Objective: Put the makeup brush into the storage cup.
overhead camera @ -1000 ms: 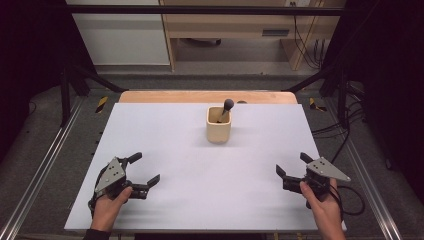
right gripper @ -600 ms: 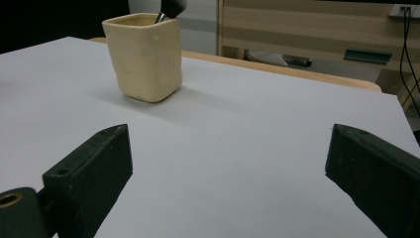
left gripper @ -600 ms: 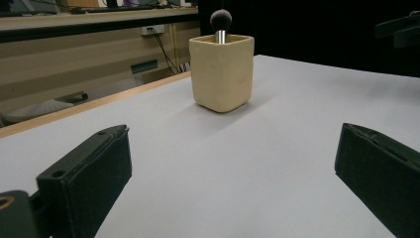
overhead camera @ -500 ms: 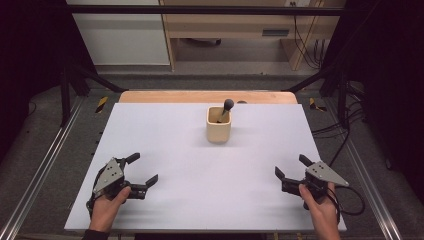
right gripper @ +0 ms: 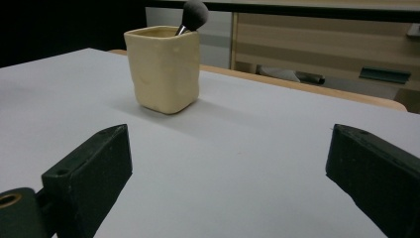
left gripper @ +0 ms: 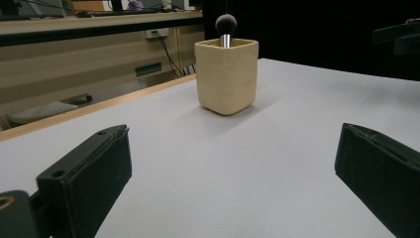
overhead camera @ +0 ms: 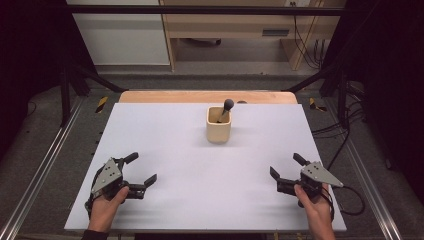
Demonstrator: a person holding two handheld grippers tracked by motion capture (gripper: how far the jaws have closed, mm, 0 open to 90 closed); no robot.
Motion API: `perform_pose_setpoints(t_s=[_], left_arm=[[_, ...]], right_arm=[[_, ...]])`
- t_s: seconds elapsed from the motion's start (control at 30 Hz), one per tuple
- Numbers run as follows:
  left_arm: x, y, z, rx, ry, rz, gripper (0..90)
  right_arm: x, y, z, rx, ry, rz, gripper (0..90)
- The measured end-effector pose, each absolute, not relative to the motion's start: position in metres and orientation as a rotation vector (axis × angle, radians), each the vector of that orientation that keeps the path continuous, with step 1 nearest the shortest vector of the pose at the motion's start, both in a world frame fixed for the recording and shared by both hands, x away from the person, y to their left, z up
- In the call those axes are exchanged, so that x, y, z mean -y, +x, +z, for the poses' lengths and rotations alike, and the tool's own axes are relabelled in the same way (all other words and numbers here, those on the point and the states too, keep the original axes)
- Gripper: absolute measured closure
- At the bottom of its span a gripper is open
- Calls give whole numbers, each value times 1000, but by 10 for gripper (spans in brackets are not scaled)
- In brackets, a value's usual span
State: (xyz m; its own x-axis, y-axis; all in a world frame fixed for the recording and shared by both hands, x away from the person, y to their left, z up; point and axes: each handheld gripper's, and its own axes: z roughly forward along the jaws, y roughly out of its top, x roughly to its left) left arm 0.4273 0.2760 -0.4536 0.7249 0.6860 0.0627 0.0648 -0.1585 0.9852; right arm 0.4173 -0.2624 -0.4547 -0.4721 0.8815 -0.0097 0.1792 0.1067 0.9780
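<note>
While the cream-coloured square ceramic cup (overhead camera: pixel 219 125) stands upright near the far middle of the white table top (overhead camera: pixel 165 150), a dark round-headed brush (overhead camera: pixel 227 105) leans inside it, its head above the rim. The left gripper (overhead camera: pixel 141 171) and the right gripper (overhead camera: pixel 286 166) rest near the table's front corners, well apart from the cup, each with jaws spread wide and holding nothing. Bare white surface lies between both grippers and the cup. A wooden strip (overhead camera: pixel 150 96) edges the table's far side.
</note>
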Motion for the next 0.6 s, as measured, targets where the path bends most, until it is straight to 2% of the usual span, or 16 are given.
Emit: perform_pose_setpoints(t_s=[0.6], left_arm=[[-279,425,-454,-627,1650,617,9]], right_arm=[[251,421,-463,-1764,890,1459,45]])
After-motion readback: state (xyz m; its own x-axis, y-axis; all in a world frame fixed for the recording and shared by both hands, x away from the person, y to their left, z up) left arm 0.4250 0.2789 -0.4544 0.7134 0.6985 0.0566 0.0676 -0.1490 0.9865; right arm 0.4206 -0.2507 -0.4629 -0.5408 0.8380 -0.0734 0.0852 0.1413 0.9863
